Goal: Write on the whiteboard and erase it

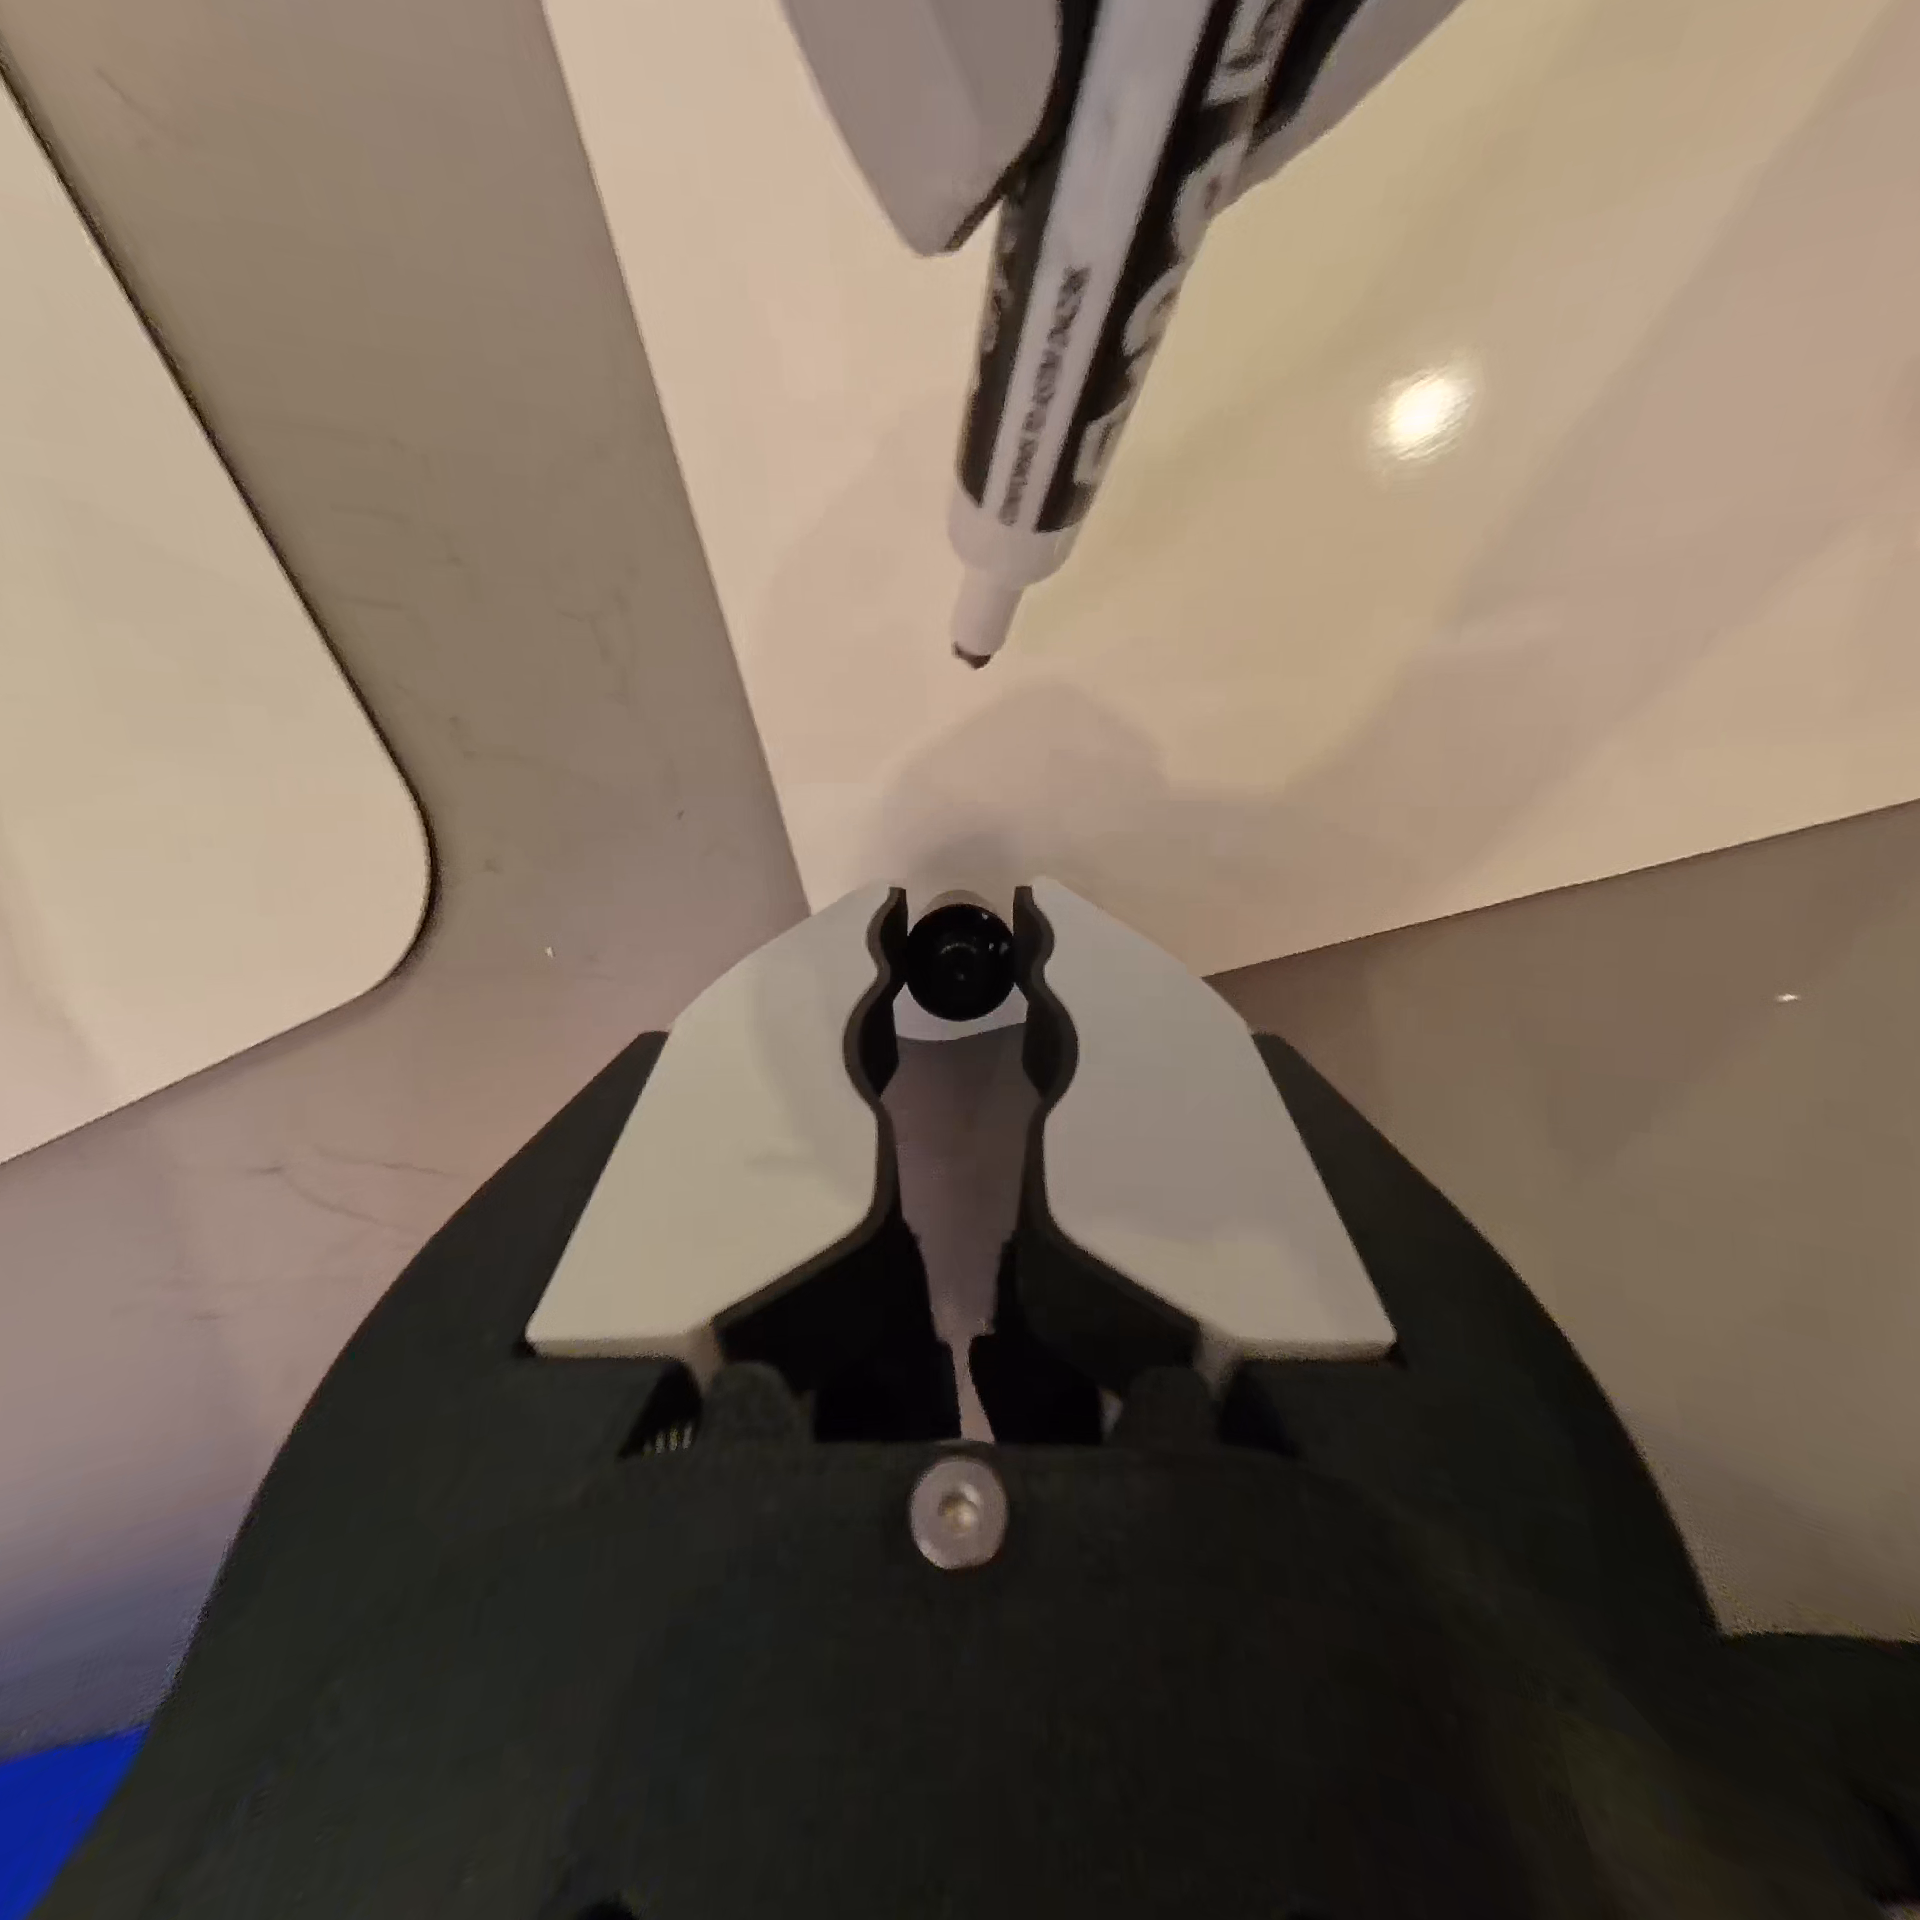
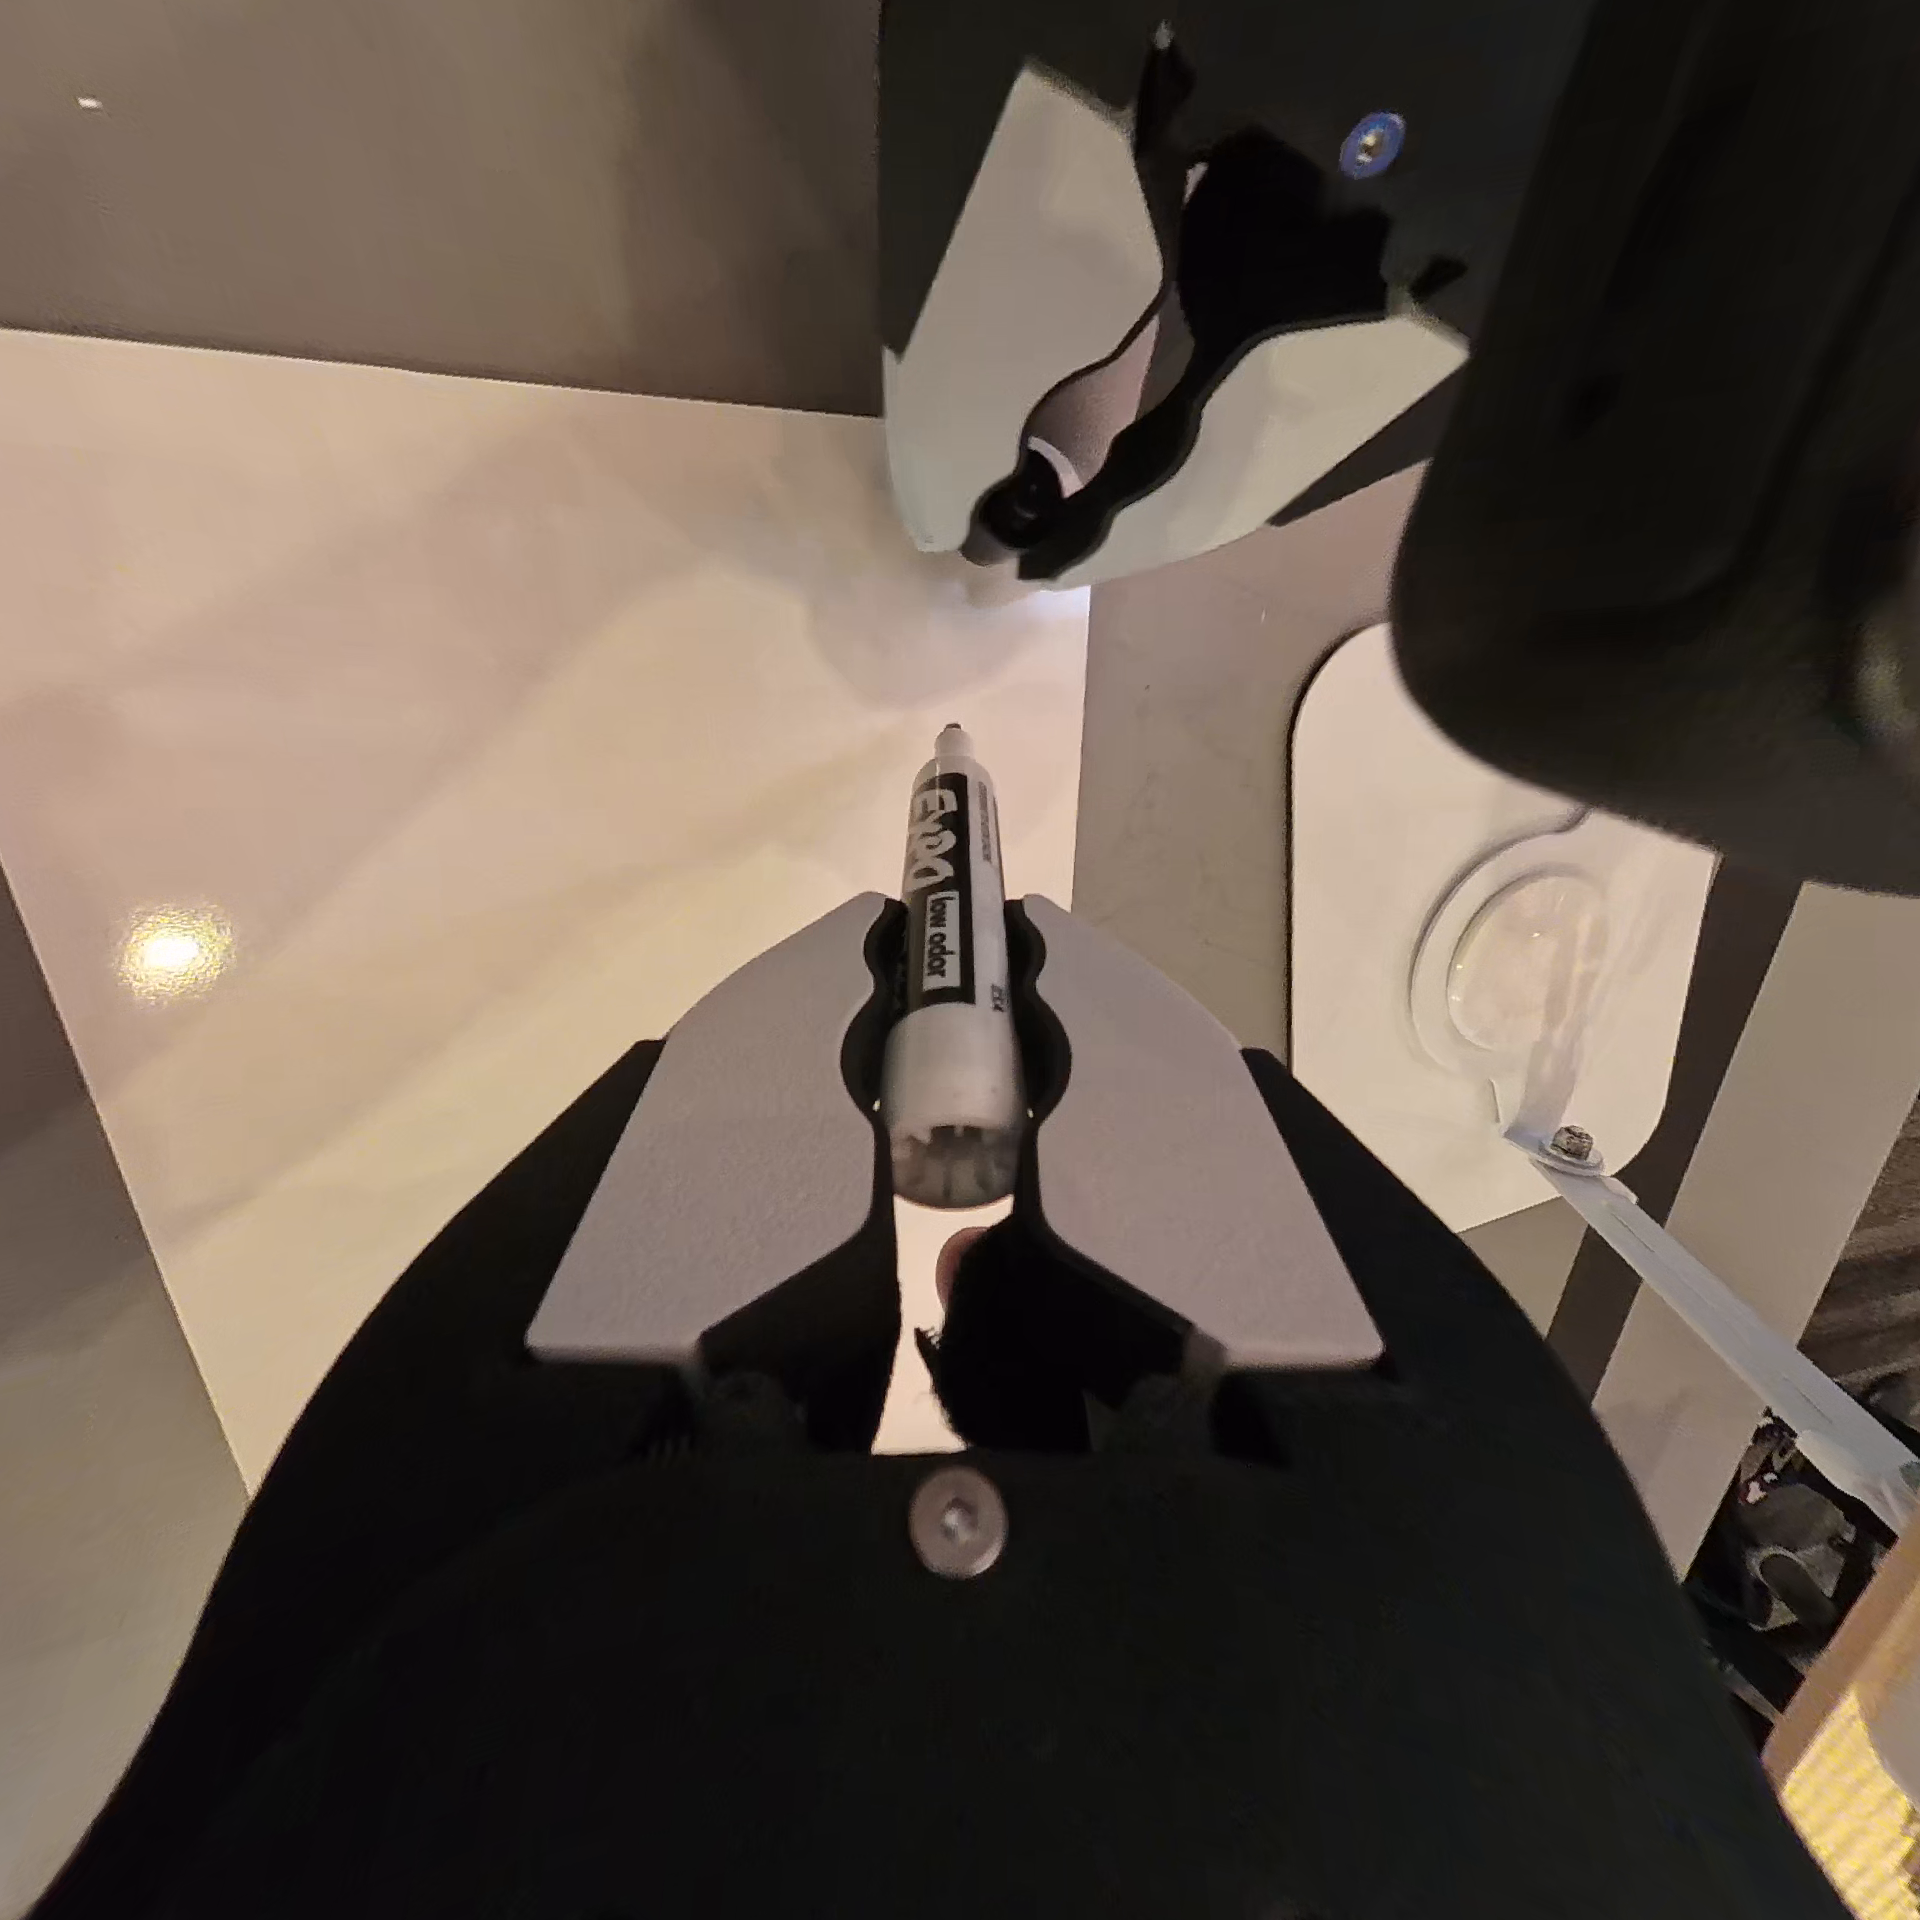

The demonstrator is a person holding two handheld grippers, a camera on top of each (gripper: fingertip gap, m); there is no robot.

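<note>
My right gripper [image 2: 953, 914] is shut on a black-and-white marker [image 2: 951, 935] with its cap off. The marker's dark tip [image 2: 951, 729] points at the white glossy whiteboard [image 2: 468, 727] and is close over it; I cannot tell whether it touches. The marker also shows in the left wrist view [image 1: 1049, 395], coming down from the top. My left gripper [image 1: 956, 904] is shut on the black marker cap [image 1: 956, 961], low over the whiteboard's [image 1: 1351, 623] corner. The left gripper also shows in the right wrist view [image 2: 997, 540], with the cap [image 2: 1023, 507] in its jaws, just beyond the marker's tip.
The whiteboard lies on a grey table [image 1: 468, 520]. A white rounded panel [image 2: 1371, 914] beside the board bears a clear suction cup [image 2: 1507, 956] with a white strip arm [image 2: 1683, 1288]. A blue thing [image 1: 52, 1777] shows at the lower left. Clutter [image 2: 1829, 1475] lies past the table's edge. The gap from one gripper's tips to the other's is roughly 9 cm. Left tips and right tips are each some 15 cm from the white rounded panel [image 2: 1371, 914].
</note>
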